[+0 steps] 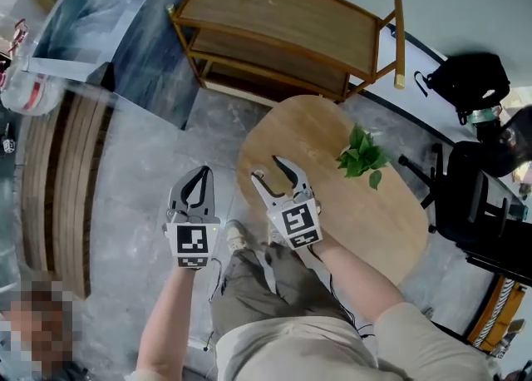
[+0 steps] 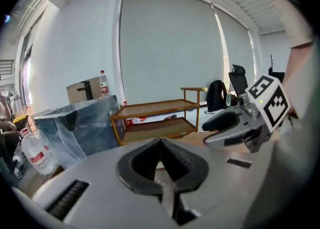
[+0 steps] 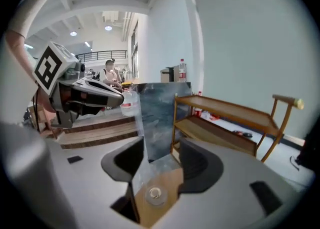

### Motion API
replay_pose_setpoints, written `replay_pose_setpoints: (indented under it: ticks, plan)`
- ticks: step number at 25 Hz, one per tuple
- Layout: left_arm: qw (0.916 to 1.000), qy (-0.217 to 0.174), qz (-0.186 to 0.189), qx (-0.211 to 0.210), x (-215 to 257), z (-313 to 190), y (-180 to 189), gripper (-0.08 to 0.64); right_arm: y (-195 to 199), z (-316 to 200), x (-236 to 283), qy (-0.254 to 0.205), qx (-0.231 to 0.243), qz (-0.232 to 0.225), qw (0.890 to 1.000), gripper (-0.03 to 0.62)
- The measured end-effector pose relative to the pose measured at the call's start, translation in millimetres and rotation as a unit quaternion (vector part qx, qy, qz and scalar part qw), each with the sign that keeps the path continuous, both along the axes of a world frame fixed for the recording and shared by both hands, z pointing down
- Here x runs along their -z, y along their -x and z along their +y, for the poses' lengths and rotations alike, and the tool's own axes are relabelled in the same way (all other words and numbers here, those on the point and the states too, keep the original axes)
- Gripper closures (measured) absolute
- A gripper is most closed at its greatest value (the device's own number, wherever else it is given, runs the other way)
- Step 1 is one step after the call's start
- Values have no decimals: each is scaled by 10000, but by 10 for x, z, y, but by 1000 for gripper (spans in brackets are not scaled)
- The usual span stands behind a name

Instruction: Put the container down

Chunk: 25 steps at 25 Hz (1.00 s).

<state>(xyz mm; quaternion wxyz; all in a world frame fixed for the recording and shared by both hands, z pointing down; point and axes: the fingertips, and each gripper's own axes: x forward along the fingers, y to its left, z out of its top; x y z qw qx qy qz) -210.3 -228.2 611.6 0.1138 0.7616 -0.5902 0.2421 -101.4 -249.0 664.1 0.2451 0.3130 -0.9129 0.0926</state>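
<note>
Right gripper (image 3: 157, 145) stands with its jaws apart over the near edge of the round wooden table (image 1: 374, 221); between them, low on the tabletop, a small clear container (image 3: 155, 193) shows faintly, neither pad seeming to press it; left gripper (image 2: 160, 142) is closed on nothing, just beside the table; a leafy sprig (image 1: 362, 157) lies farther along the tabletop; a wooden shelf cart (image 1: 283, 22) stands beyond.

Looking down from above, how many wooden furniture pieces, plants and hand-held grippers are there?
Wooden furniture: 2 (oval light-wood table, brown wooden shelf cart)
Plants: 1 (green leafy plant)
Grey hand-held grippers: 2 (left gripper, right gripper)
Total: 5
</note>
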Motion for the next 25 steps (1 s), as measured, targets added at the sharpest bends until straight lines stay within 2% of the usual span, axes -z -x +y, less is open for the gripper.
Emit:
replay_pose_setpoints:
  ticks: [1,2,5,9,10,12,16,21,25]
  plan:
    - [10000,-61,-15,-10,131,6,-13,555,-20,-5,182,-159,-15,22,9999,415]
    - [9999,-111,-11,-30,256,17,-30,555,-41,-6,353,-287,-28,51,9996,435]
    - [9995,-225,-83,-210,614,76,-100,555,-86,-15,862,-537,-103,16,9985,480]
    - [9925,-553,-651,-870,1175,229,-302,555,-138,1,1597,-786,-205,-189,9965,503]
    - [9911,-642,-654,-963,1333,268,-350,555,-156,16,1780,-846,-220,-249,9959,508]
    - [9922,-774,-389,-891,1640,330,-387,555,-208,66,2116,-921,-263,-384,9947,520]
    - [9948,-892,45,-481,2166,446,-321,555,-340,212,2735,-1020,-287,-578,9927,541]
    - [9938,-1088,61,-204,2670,566,-224,555,-526,376,3407,-1176,-418,-952,9876,572]
    - [9912,-1298,264,-75,3038,708,-189,555,-655,558,3874,-1169,-449,-1329,9832,588]
